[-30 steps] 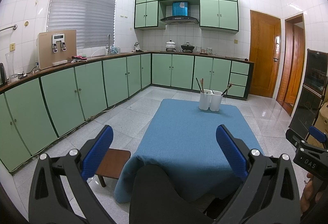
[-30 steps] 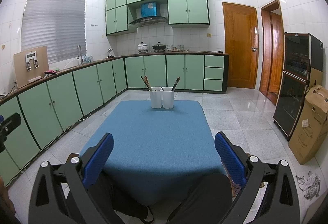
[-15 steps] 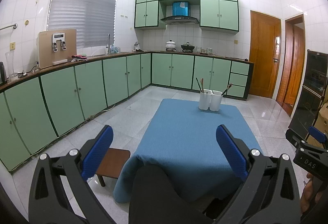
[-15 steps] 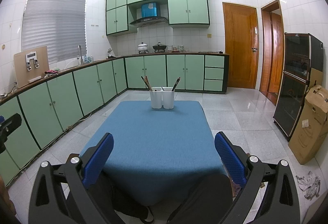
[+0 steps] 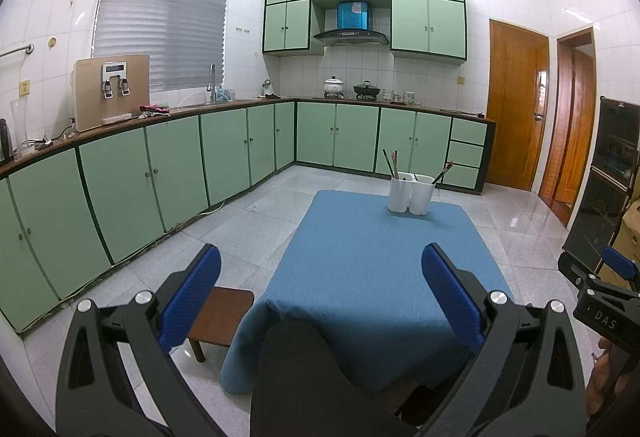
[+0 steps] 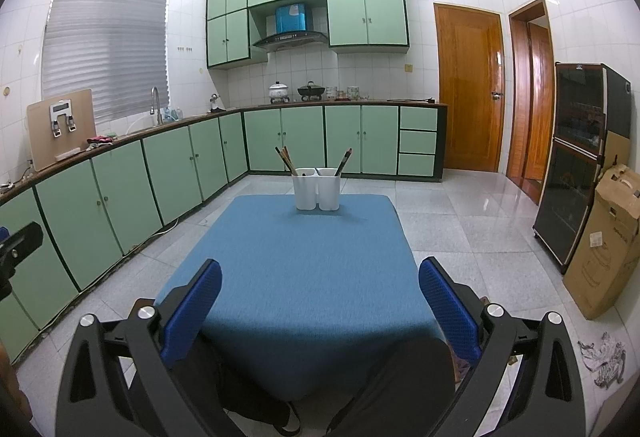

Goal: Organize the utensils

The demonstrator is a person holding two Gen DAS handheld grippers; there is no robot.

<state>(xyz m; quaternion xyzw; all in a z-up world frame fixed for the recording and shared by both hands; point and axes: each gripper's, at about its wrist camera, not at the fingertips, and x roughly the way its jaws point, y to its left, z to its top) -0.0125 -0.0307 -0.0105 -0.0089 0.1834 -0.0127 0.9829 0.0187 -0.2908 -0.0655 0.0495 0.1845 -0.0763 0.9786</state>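
Observation:
A white two-compartment utensil holder (image 5: 411, 193) stands at the far end of a table covered with a blue cloth (image 5: 376, 277); it also shows in the right wrist view (image 6: 317, 193). Dark chopsticks (image 6: 285, 159) lean out of its left compartment and one dark utensil (image 6: 344, 161) out of its right. My left gripper (image 5: 320, 289) is open and empty, held well short of the table's near edge. My right gripper (image 6: 320, 293) is open and empty over the near edge. The right gripper also shows at the left wrist view's right edge (image 5: 600, 293).
A small brown stool (image 5: 222, 317) stands left of the table. Green cabinets (image 6: 168, 165) line the left and back walls. A dark cabinet (image 6: 580, 165) and a cardboard box (image 6: 608, 245) stand at the right. My dark-clothed knees (image 5: 296, 365) are below the grippers.

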